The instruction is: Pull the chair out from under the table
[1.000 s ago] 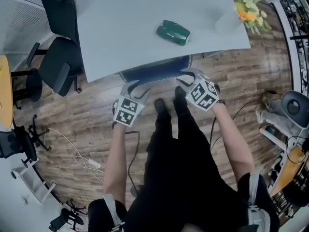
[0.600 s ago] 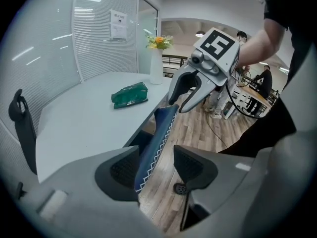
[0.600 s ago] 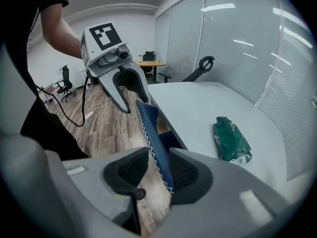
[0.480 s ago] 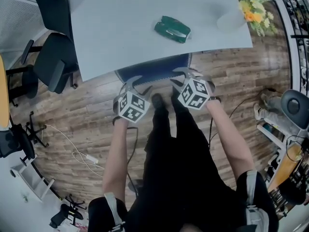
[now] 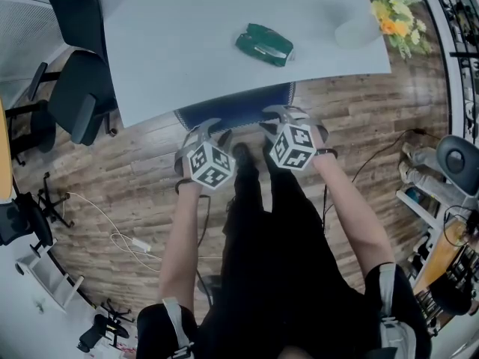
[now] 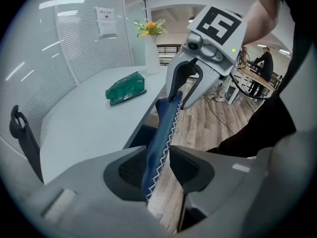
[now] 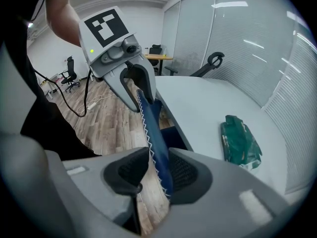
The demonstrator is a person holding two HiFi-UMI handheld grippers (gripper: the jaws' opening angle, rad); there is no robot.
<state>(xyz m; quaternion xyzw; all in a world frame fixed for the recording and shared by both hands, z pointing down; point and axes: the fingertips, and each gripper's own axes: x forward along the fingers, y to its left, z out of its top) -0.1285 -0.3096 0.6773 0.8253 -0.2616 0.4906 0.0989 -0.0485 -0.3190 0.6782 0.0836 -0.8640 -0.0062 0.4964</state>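
The chair's blue backrest (image 5: pixel 233 106) pokes out from under the white table (image 5: pixel 187 43), its seat hidden beneath. My left gripper (image 5: pixel 206 130) straddles the backrest's top edge on the left, my right gripper (image 5: pixel 287 117) on the right. In the left gripper view the zigzag-stitched backrest (image 6: pixel 162 133) stands between my left gripper's (image 6: pixel 158 173) closing jaws, with floor showing beside one pad. In the right gripper view the backrest (image 7: pixel 152 128) lies against one pad of my right gripper (image 7: pixel 153 175), a gap at the other. Both are open.
A green packet (image 5: pixel 263 45) lies on the table and a vase of flowers (image 5: pixel 389 13) stands at its far right corner. A black office chair (image 5: pixel 78 81) is left of the table. Cables (image 5: pixel 127 238) lie on the wood floor. The person's legs (image 5: pixel 258 193) stand right behind the chair.
Both grippers have dropped onto the backrest's top edge, drawn closer together and rolled, so the marker cubes face differently.
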